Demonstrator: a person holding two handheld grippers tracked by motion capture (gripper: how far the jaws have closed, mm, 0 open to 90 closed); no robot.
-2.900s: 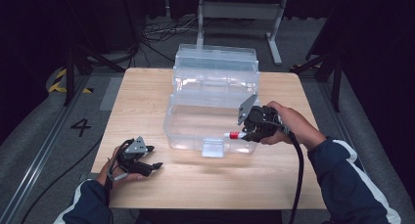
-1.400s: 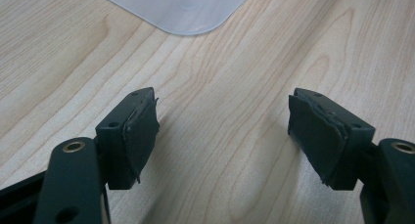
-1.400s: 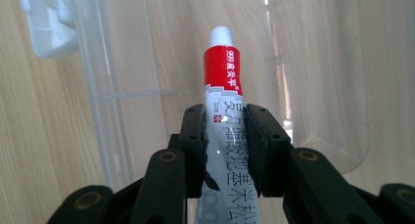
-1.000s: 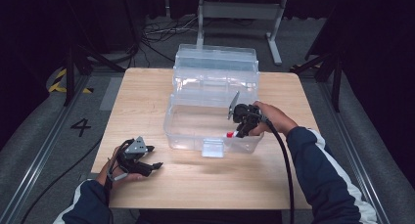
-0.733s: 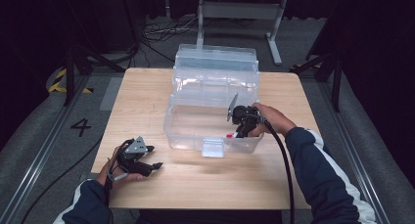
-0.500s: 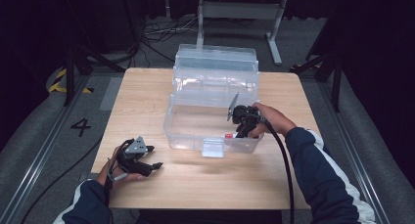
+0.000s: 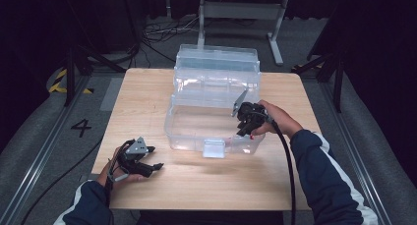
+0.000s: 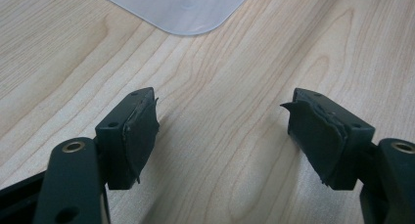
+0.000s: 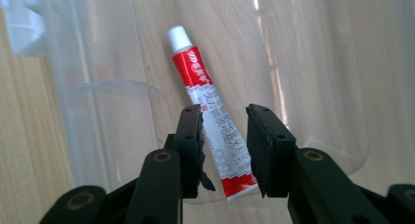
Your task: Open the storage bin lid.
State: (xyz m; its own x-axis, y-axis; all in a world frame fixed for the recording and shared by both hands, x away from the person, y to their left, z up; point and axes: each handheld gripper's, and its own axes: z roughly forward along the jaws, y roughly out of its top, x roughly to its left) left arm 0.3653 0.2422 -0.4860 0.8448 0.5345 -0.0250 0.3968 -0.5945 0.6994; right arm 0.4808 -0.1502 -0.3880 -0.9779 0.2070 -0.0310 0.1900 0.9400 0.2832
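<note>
A red-and-white tube (image 9: 205,101) with a white cap lies on the floor of the clear plastic box (image 7: 196,131), at its front right corner. My right gripper (image 9: 222,111) reaches down into that corner (image 7: 246,129). Its jaws straddle the tube's lower half with a narrow gap and do not squeeze it. My left gripper (image 7: 152,158) rests on the table at the front left, jaws open (image 8: 222,111) over bare wood, nothing between them.
The box's lid (image 7: 216,68) stands open behind it. A clear latch tab (image 7: 213,149) hangs at the box's front wall. The wooden table (image 7: 147,97) has free room left of the box. Stands and cables lie on the floor beyond the table.
My right gripper has carried the tube from the box's front right rim down into the box. Over the last second it barely moved. The left gripper stayed put.
</note>
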